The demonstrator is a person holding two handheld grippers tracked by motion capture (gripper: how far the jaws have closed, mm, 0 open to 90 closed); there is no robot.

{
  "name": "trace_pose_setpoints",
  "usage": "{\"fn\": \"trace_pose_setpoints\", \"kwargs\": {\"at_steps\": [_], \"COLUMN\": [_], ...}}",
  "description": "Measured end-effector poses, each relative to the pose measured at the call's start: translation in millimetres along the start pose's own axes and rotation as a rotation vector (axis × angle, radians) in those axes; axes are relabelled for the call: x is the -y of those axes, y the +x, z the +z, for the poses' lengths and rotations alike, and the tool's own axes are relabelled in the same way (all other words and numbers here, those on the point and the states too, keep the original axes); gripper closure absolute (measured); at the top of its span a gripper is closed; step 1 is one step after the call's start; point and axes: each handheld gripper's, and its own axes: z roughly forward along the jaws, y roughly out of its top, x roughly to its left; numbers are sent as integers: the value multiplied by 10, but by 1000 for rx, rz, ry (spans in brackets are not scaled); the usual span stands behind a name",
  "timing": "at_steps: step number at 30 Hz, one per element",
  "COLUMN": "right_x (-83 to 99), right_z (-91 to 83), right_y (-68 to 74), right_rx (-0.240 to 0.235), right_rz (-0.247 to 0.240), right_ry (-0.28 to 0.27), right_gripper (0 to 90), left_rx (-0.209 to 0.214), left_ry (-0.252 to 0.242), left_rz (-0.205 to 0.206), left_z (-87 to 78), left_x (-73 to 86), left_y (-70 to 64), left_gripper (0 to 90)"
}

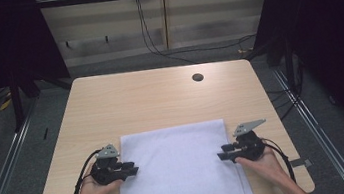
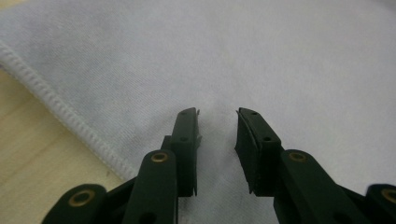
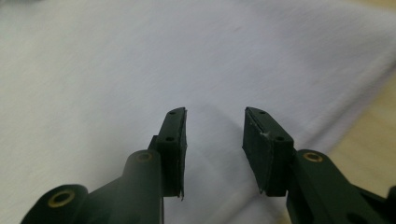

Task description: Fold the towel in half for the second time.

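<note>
1 stitched hem (image 2: 70, 116) edges the white cloth (image 1: 179, 166).

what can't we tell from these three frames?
- Near end of the white cloth: cut off by the bottom edge of the high view.
- Contact: whether the left hand-held gripper or right hand-held gripper touches the cloth; both stand open over it, height unclear.
- Cloth layers: folded or single, too flat to tell.
- Round dark spot on the table: too small to identify.

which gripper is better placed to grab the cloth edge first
Probably the left gripper: its open jaws already lie over the white cloth, close beside the stitched hem. The right gripper is open at the opposite edge, nearly equal.
</note>
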Motion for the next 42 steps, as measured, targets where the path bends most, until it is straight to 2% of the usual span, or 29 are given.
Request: {"fn": "trace_pose_setpoints", "kwargs": {"at_steps": [1,2,3,4,5,6,7,8,9,12,13,15,17,19,22,24,25,26,27,29,30,32,33,35,40,41,42], "right_x": [-43,-86,-126,-126,-199,-235,-271,-305,-335,-419,-441,-473,-498,-495,-466,-452,-452,-453,-452,-450,-450,-451,-451,-460,-559,-559,-643], "right_z": [-14,-22,-28,-28,-27,-19,-14,-3,6,51,71,117,165,215,310,347,356,362,364,365,365,347,341,317,219,219,165], "right_y": [-64,-130,-199,-199,-346,-411,-470,-532,-584,-716,-753,-816,-859,-899,-918,-912,-908,-899,-897,-884,-884,-870,-870,-865,-885,-885,-904], "right_rx": [21,40,59,59,74,93,99,98,105,120,119,103,110,99,90,79,67,69,62,49,49,36,30,30,27,27,33], "right_rz": [1,-4,5,5,27,27,41,49,57,78,76,90,90,104,98,100,95,100,96,100,100,101,99,111,103,103,110], "right_ry": [-12,-26,-35,-35,-60,-70,-75,-89,-100,-118,-130,-140,-130,-131,-83,-62,-58,-55,-52,-42,-42,-37,-42,-40,-98,-98,-126], "right_gripper": [586,573,564,564,559,548,537,535,532,516,515,507,492,491,501,561,594,650,727,792,792,855,861,867,872,872,872], "left_rx": [-32,-32,-54,-54,-64,-72,-58,-81,-105,-104,-94,-118,-111,-105,-84,-66,-64,-64,-60,-40,-40,-21,-26,-29,-38,-38,-57], "left_ry": [-22,-22,-56,-56,-73,-92,-98,-86,-98,-107,-93,-92,-95,-73,-58,-40,-30,-30,-25,-21,-21,5,-2,-19,-113,-113,-141], "left_rz": [2,2,-41,-41,-57,-68,-88,-94,-98,-146,-158,-163,-168,-166,-164,-146,-134,-134,-115,-106,-106,-76,-65,-69,-88,-88,-88], "left_z": [-21,-21,-41,-41,-45,-46,-43,-33,-38,-27,-12,34,84,139,197,229,246,246,266,274,274,271,264,232,66,66,8], "left_x": [-30,-30,-102,-102,-169,-199,-226,-260,-278,-314,-318,-319,-315,-315,-324,-329,-331,-331,-335,-332,-332,-333,-333,-349,-485,-485,-567], "left_y": [49,49,194,194,332,399,468,524,576,740,790,855,916,946,962,946,925,925,889,874,874,841,821,799,820,820,859], "left_gripper": [648,601,588,586,583,574,569,563,551,542,529,525,516,496,479,488,506,526,546,590,634,752,807,851,856,856,856]}}
